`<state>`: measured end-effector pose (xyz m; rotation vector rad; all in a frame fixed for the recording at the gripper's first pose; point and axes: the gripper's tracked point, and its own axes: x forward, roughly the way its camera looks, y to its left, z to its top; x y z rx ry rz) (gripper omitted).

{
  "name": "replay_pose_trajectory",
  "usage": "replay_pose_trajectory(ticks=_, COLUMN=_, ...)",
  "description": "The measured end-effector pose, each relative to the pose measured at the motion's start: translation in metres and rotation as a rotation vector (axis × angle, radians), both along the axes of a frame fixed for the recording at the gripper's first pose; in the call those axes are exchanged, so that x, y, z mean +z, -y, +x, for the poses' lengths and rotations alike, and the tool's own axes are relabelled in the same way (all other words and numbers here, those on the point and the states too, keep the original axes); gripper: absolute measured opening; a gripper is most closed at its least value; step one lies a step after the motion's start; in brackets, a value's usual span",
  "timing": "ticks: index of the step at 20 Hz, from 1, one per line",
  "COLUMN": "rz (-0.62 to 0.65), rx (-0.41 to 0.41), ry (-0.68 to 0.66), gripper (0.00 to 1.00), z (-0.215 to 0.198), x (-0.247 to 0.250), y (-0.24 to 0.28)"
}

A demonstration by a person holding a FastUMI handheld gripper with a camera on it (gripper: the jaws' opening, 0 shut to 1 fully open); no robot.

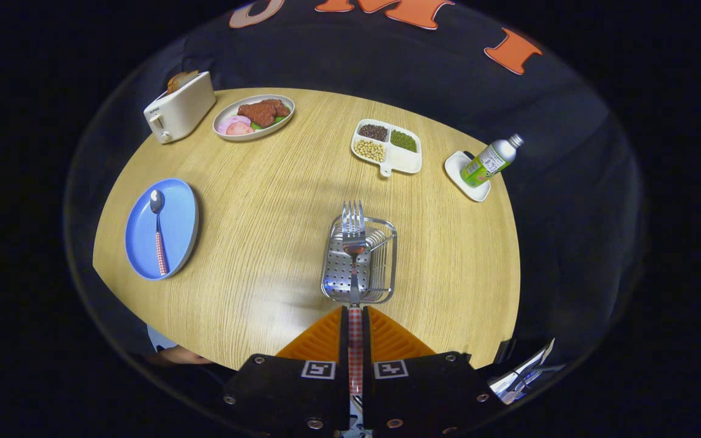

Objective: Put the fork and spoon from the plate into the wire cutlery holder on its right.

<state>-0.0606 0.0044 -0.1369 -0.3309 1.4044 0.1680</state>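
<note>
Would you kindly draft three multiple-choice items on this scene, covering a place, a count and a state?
1. Where does the red-checked-handled metal spoon lie?
A. On the round blue plate
B. In the wire cutlery holder
C. Beside the white toaster

2. How many sections of the white divided dish hold beans?
A. One
B. Three
C. Five

3. What is the claw doing?
A. Open, holding nothing
B. Shut on the spoon
C. Shut on the red-checked-handled fork

Key: 1 A, the spoon rests on the plate; 2 B, dark, green and pale beans fill three sections; 3 C, both fingers press the fork's handle, its tines over the holder.
</note>
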Motion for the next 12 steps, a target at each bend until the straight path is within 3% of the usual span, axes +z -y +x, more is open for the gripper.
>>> replay_pose_trajectory(ticks=12, rz=-0.043, rx=0.099, ry=-0.223, gripper=0.09, z=0.0, x=0.003, y=0.021)
